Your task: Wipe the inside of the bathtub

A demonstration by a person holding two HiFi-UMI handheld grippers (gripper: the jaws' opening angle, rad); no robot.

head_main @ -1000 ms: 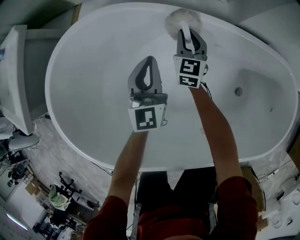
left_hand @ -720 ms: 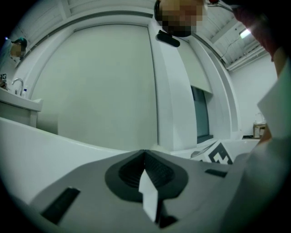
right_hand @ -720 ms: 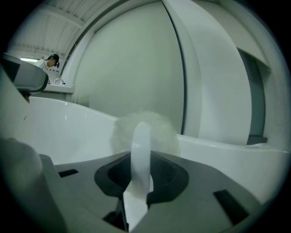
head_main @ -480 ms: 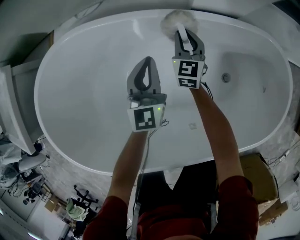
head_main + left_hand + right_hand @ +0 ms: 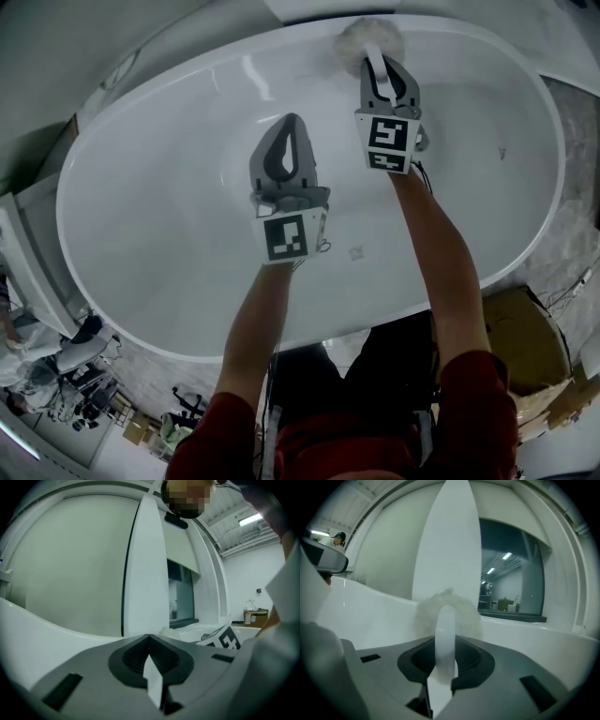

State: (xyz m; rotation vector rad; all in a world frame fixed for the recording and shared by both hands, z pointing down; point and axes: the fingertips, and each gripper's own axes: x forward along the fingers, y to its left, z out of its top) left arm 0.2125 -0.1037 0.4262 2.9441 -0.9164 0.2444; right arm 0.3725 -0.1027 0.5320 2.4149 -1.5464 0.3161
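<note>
Clenching the fluffy scrubber by its white handle in the right gripper, puff set just beyond the jaw tips at the bathtub's far inner wall. Hovering the left gripper alongside, pinched closed, gripping nothing, inside the tub.

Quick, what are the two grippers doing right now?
Left gripper: closed, holding nothing.
Right gripper: closed on the handle of the fluffy white scrubber.
</note>
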